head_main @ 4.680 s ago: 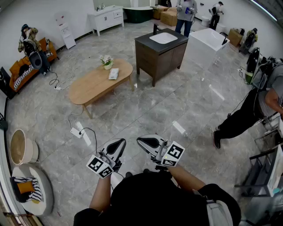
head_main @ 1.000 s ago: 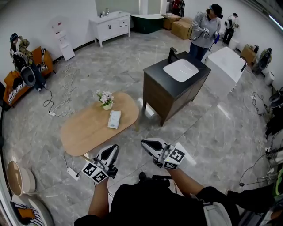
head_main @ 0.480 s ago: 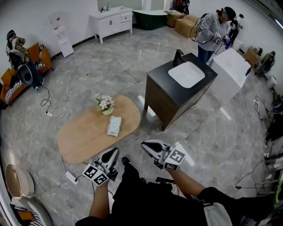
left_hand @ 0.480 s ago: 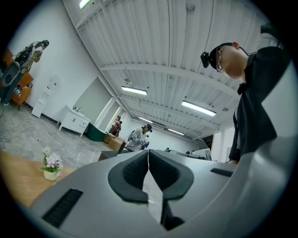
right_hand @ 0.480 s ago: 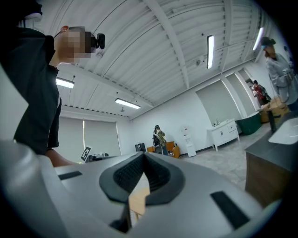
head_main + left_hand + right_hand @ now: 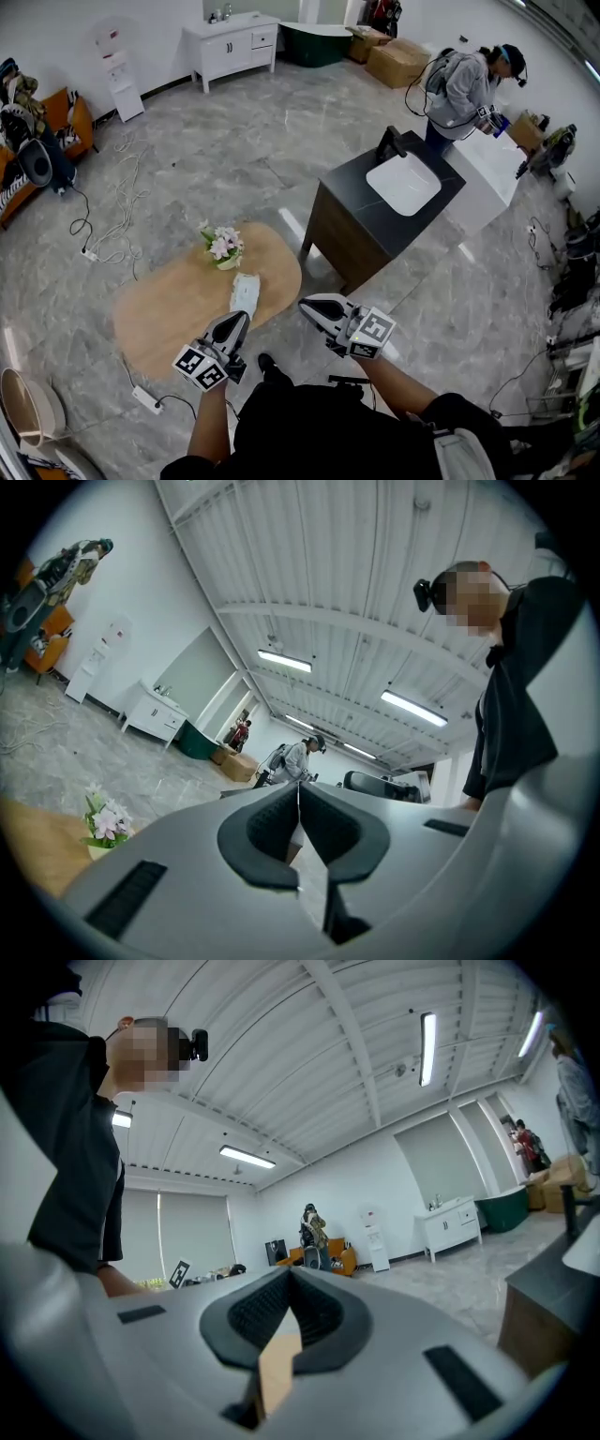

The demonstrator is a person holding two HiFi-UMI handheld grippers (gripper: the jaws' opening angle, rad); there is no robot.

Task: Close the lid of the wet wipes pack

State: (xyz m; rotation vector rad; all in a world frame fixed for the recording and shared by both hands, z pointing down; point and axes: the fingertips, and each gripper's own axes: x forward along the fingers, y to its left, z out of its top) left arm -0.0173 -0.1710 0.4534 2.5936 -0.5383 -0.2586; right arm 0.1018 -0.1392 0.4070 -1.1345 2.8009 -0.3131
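Observation:
The wet wipes pack (image 6: 246,292), pale green and white, lies on the oval wooden table (image 6: 169,309) just below a small pot of flowers (image 6: 223,246). My left gripper (image 6: 236,322) hovers at the table's near edge, a short way short of the pack, jaws shut with nothing between them. My right gripper (image 6: 309,307) is held to the right of the table over the floor, also shut and empty. Both gripper views point upward at the ceiling; the left gripper view catches the flowers (image 6: 103,822) and table corner. The pack's lid state is too small to tell.
A dark vanity cabinet (image 6: 375,217) with a white basin stands right of the table. A person (image 6: 466,86) works beyond it by a white block. Cables (image 6: 108,225) and a power strip (image 6: 146,400) lie on the marble floor at left. A white cabinet (image 6: 230,37) is at the back wall.
I have walked toward the oval table; it and the pack are now much nearer, just ahead of my left gripper. Both grippers keep their shut pose in front of my body.

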